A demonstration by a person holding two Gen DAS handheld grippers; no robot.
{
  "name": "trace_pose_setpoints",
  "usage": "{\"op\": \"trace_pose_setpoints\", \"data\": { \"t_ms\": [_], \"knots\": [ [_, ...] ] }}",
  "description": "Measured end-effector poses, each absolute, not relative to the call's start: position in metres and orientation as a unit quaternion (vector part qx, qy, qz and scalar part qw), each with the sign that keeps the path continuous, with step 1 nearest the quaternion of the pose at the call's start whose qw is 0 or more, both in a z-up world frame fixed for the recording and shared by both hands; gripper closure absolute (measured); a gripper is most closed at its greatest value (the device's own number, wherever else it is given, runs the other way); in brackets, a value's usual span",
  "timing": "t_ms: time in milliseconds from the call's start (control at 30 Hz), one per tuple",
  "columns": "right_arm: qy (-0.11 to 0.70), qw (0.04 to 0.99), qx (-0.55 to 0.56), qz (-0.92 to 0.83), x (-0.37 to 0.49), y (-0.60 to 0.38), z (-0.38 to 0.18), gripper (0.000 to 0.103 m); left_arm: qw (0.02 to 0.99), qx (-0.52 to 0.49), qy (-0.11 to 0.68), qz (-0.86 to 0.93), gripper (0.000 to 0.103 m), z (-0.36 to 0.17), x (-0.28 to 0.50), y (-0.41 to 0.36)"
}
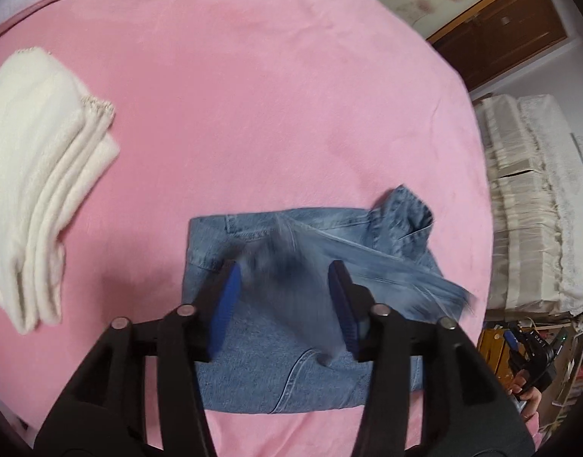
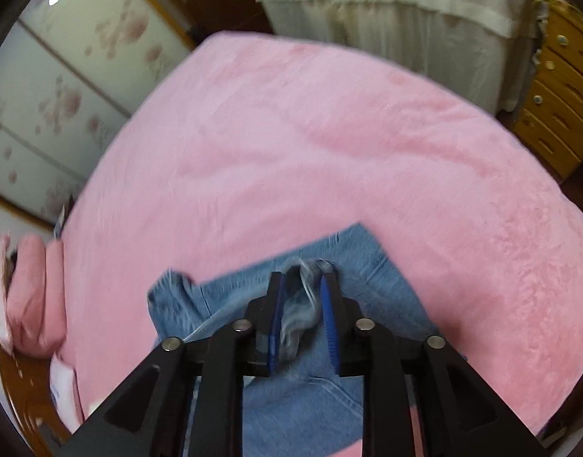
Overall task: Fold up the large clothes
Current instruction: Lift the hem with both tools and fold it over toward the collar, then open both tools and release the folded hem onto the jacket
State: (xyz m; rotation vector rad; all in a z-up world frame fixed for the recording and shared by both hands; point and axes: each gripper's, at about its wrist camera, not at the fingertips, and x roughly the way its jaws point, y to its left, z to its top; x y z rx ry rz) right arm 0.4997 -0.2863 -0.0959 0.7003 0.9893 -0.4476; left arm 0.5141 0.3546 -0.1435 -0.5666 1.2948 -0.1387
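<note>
Lying folded on a bed (image 1: 276, 76) covered in soft pink plush, the jeans (image 1: 261, 361) are light blue denim with pale stitched seams, a near-rectangular stack whose long axis runs across the left wrist view. At its far right corner a loose end of denim stands up crumpled, and a blurred flap of cloth sweeps over the top toward the right.

The left tongs (image 1: 285, 304) point steeply down over the stack, their blue ribbed pads (image 1: 224, 312) apart, with blurred denim between them; no pad clearly presses it. The right tongs (image 2: 301, 316) also stand parted, narrower, around a bunched ridge of denim (image 2: 302, 304); whether they pinch it I cannot tell.

At the left on the bed lies a folded cream knit (image 1: 40, 190), thick and layered, well apart from the jeans. Beyond the bed stand a wooden drawer chest (image 2: 558, 87) and pale lace-covered furniture (image 1: 531, 205).
</note>
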Motion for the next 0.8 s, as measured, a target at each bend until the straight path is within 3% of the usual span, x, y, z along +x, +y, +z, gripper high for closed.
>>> {"op": "trace_pose_setpoints", "data": {
  "t_ms": [133,267,500,600,800],
  "knots": [
    [0.460,0.796,0.329,-0.214,0.487,-0.294,-0.098,0.073,0.744,-0.267,0.610,-0.054,0.057,-0.153,0.504,0.353],
    [0.475,0.775,0.348,-0.230,0.466,-0.300,-0.121,0.064,0.737,-0.243,0.630,-0.039,0.057,-0.158,0.483,0.337],
    [0.543,0.725,0.363,-0.217,0.412,-0.290,-0.194,0.063,0.738,-0.141,0.658,-0.045,0.057,-0.163,0.412,0.276],
    [0.574,0.720,0.342,-0.187,0.385,-0.273,-0.216,0.063,0.714,-0.138,0.685,-0.041,0.057,-0.169,0.377,0.249],
    [0.623,0.718,0.299,-0.083,0.334,-0.234,-0.234,0.064,0.728,-0.147,0.667,-0.060,0.061,-0.165,0.312,0.203]
  ]
}}
